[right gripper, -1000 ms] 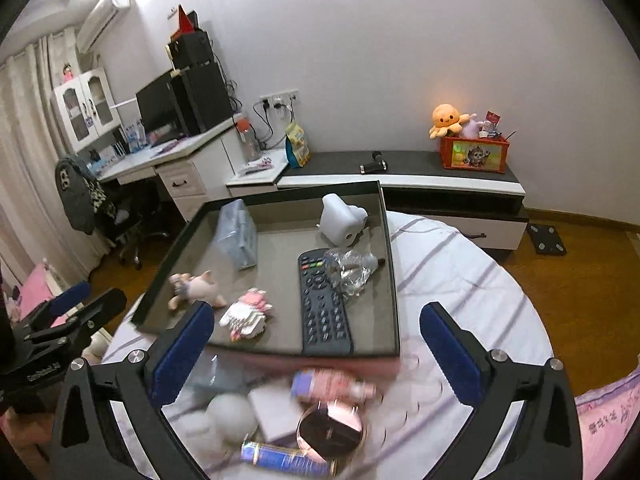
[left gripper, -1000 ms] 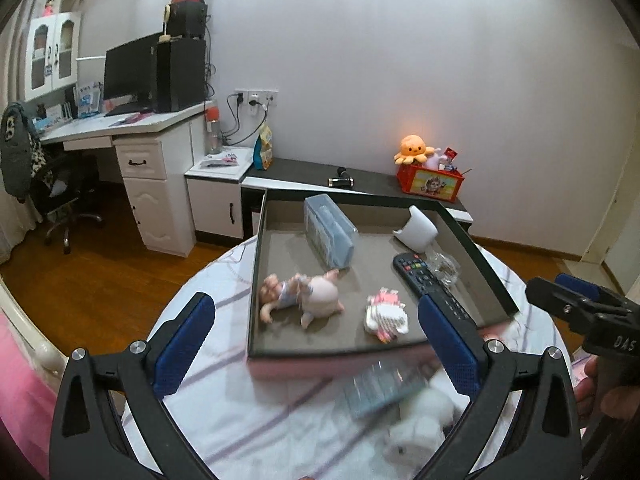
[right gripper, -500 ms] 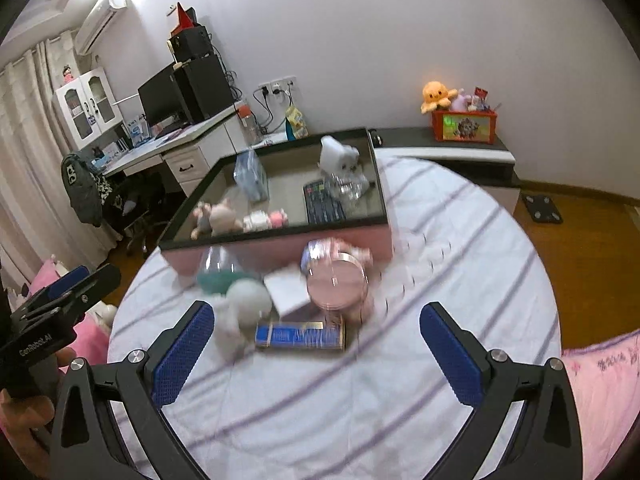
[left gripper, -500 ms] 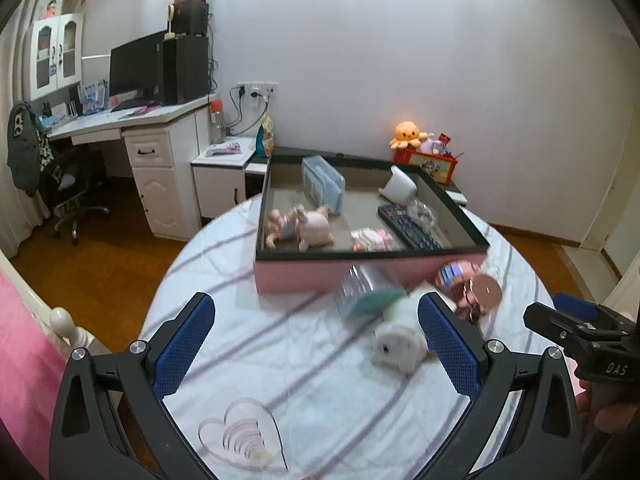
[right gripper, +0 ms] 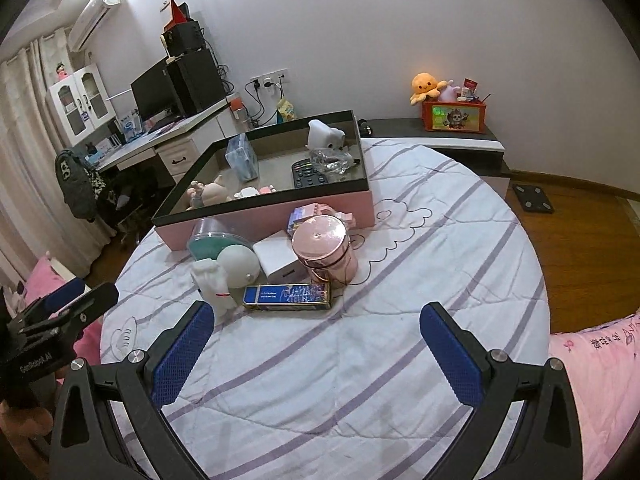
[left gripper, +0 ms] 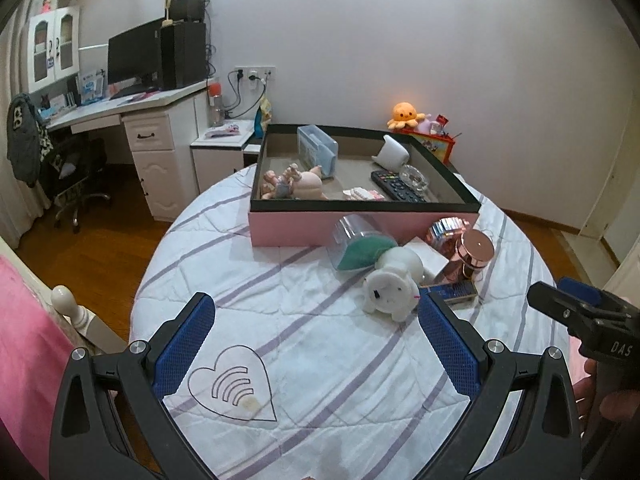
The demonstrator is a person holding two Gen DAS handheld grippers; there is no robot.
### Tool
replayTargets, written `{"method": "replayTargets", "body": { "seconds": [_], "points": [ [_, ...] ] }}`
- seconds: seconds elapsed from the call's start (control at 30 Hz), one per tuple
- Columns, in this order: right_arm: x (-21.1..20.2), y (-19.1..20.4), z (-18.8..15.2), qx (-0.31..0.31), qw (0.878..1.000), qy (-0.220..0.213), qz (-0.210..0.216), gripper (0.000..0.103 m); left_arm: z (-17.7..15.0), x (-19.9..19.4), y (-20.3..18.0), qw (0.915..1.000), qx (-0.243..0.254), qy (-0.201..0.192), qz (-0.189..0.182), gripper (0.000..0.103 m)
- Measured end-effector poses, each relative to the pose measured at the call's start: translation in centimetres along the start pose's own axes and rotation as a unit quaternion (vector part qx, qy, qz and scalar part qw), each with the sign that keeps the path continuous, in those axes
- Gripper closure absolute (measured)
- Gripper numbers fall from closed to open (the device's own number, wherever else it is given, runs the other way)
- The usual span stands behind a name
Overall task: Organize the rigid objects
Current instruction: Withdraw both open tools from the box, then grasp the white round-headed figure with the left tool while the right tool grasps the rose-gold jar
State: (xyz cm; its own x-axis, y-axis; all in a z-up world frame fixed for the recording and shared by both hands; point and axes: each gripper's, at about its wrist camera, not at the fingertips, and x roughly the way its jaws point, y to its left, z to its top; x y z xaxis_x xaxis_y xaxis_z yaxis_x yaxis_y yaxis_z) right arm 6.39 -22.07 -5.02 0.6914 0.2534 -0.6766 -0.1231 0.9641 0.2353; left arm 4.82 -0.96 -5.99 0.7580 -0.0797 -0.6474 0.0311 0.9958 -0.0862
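The round table under a white quilted cloth with purple stripes fills the middle of both views, and its soft, wrinkled cover could let any piece set down carelessly tip or roll. Above centre, the shallow pink box with a black rim already holds several items; its near wall hides most of the toys and the black remote inside. Just below it sits the unsorted cluster, pieces touching: a white round-headed figurine, a rose-gold cylindrical jar, a clear container with a teal lining and a flat blue tin. Lifting one may drag or topple its neighbours, and the jar could roll. At lower frame, the left gripper and right gripper hang with fingers spread, holding nothing.
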Motion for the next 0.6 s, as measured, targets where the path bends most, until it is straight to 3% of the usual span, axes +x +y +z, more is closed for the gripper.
{"method": "replayTargets", "body": {
  "seconds": [0.6],
  "points": [
    [1.3, -0.5, 0.3, -0.005, 1.000, 0.011, -0.018, 0.000, -0.4, 2.2, -1.9, 0.9995, 0.012, 0.024, -0.018, 0.000]
  ]
}}
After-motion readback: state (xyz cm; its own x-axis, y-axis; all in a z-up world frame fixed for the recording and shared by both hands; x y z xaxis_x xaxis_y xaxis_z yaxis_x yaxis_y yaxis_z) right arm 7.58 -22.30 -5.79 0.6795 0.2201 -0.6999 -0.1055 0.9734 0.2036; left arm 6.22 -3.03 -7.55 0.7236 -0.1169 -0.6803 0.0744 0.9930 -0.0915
